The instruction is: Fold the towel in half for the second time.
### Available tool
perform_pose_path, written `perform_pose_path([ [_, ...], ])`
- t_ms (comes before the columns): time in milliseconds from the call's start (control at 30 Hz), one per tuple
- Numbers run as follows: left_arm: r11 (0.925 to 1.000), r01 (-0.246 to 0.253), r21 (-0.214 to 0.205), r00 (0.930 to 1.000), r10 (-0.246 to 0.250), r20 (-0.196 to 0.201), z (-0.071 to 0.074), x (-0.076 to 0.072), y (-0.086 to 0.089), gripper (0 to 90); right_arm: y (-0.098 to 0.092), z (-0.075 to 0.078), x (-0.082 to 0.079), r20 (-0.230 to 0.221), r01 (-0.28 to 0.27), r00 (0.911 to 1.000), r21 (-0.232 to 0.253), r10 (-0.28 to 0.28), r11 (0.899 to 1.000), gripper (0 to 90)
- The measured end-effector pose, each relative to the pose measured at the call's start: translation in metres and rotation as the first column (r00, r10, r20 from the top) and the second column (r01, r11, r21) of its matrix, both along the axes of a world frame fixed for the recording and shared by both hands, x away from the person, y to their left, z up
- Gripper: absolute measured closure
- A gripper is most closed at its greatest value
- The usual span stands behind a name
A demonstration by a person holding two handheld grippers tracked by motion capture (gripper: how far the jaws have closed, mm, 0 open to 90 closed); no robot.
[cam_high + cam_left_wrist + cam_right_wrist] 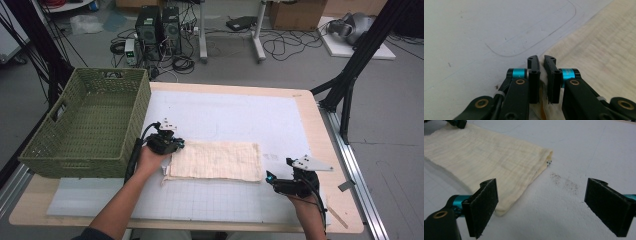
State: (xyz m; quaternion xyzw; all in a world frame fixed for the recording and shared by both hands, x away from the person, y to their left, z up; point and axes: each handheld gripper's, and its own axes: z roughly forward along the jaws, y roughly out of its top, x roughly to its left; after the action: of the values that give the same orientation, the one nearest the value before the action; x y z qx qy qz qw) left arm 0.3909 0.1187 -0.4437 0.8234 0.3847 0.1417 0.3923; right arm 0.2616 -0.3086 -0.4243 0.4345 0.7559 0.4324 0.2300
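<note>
A folded cream cloth [215,160] lies flat on the white gridded mat [235,112]. My left gripper [172,145] sits at the cloth's far left corner. In the left gripper view its jaws stand almost together [541,60], with the edge of the cloth [599,50] pinched between them. My right gripper [272,180] rests low just off the cloth's near right corner. The right gripper view shows it open [544,202], jaws wide apart, the cloth [486,157] ahead and to the left, nothing between the pads. The left gripper [457,123] shows at the cloth's far end.
A green woven basket [131,117] stands at the table's left side, close beside my left hand. Dark specks [564,182] mark the mat just past the cloth's right end. The wooden table edge [320,135] runs along the right.
</note>
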Motion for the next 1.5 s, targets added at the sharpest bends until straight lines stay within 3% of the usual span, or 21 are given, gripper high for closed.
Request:
perform_pose_path([
  [67,0.9999,-0.009,-0.007,0.9999,0.009,-0.009,0.0,0.0,0.001,83.5,0.001,0.004,0.005,0.023,0.009,0.9997,0.017,-0.009,1.0,11.1],
  [233,0.9993,-0.025,-0.027,0.9996,0.024,-0.018,0.001,-0.001,0.003,83.8,0.007,0.007,0.027,-0.01,-0.017,0.9998,0.036,0.017,0.999,11.0],
  [267,0.9995,-0.02,-0.024,0.9996,0.019,-0.019,0.001,-0.001,0.003,83.7,0.011,0.007,0.038,-0.016,-0.04,0.999,0.044,0.041,0.998,11.2],
  [367,0.9988,-0.024,-0.042,0.9997,0.024,-0.011,0.001,-0.002,0.005,83.7,0.016,0.008,0.05,-0.027,-0.053,0.9982,0.011,0.053,0.999,11.6],
  [533,0.9913,-0.053,-0.12,0.9986,0.051,-0.013,-0.007,-0.004,0.012,83.6,0.024,0.012,0.078,-0.057,-0.08,0.9952,-0.006,0.08,0.997,25.4],
  [600,0.9926,-0.045,-0.112,0.999,0.044,-0.008,-0.007,-0.004,0.012,83.5,0.029,0.012,0.087,-0.074,-0.097,0.9928,-0.04,0.094,0.994,34.4],
  [733,0.9917,-0.048,-0.119,0.9988,0.048,-0.008,-0.007,-0.004,0.012,83.5,0.039,0.006,0.109,-0.111,-0.11,0.9887,-0.074,0.101,0.991,43.4],
  [833,0.9909,-0.052,-0.124,0.9987,0.051,-0.01,-0.007,-0.005,0.012,83.4,0.042,0.002,0.117,-0.131,-0.106,0.987,-0.091,0.093,0.99,46.4],
  [933,0.9904,-0.053,-0.127,0.9986,0.053,-0.01,-0.007,-0.005,0.012,83.4,0.043,-0.005,0.127,-0.162,-0.107,0.9824,-0.079,0.093,0.991,47.7],
  [1033,0.9888,-0.057,-0.138,0.9984,0.055,-0.015,-0.007,-0.004,0.014,83.5,0.044,-0.012,0.132,-0.196,-0.122,0.9748,-0.064,0.108,0.99,50.6],
  [1100,0.9876,-0.058,-0.146,0.9983,0.056,-0.019,-0.008,-0.004,0.015,83.5,0.045,-0.018,0.134,-0.243,-0.144,0.9619,-0.06,0.125,0.988,52.5],
  [1133,0.9872,-0.059,-0.148,0.9982,0.057,-0.019,-0.008,-0.004,0.015,83.6,0.044,-0.017,0.134,-0.237,-0.147,0.9629,-0.062,0.129,0.987,56.0],
  [1167,0.987,-0.059,-0.149,0.9982,0.056,-0.021,-0.008,-0.004,0.015,84.0,0.043,-0.016,0.133,-0.245,-0.174,0.9572,-0.061,0.155,0.983,66.3],
  [1200,0.9868,-0.06,-0.15,0.9981,0.058,-0.021,-0.008,-0.004,0.015,84.2,0.043,-0.016,0.133,-0.245,-0.174,0.9572,-0.061,0.155,0.983,66.3],
  [1300,0.9848,-0.064,-0.161,0.9979,0.062,-0.017,-0.007,-0.005,0.017,84.9,0.042,-0.015,0.131,-0.251,-0.208,0.9498,-0.063,0.187,0.976,84.1],
  [1400,0.9766,-0.088,-0.196,0.9958,0.091,0.006,-0.004,-0.005,0.022,85.6,0.045,-0.013,0.128,-0.209,-0.214,0.9597,-0.111,0.188,0.97,85.7],
  [1500,0.9699,-0.079,-0.23,0.9945,0.093,0.048,0.002,-0.007,0.023,86.0,0.045,-0.011,0.123,-0.156,-0.206,0.9701,-0.12,0.186,0.971,85.7],
])
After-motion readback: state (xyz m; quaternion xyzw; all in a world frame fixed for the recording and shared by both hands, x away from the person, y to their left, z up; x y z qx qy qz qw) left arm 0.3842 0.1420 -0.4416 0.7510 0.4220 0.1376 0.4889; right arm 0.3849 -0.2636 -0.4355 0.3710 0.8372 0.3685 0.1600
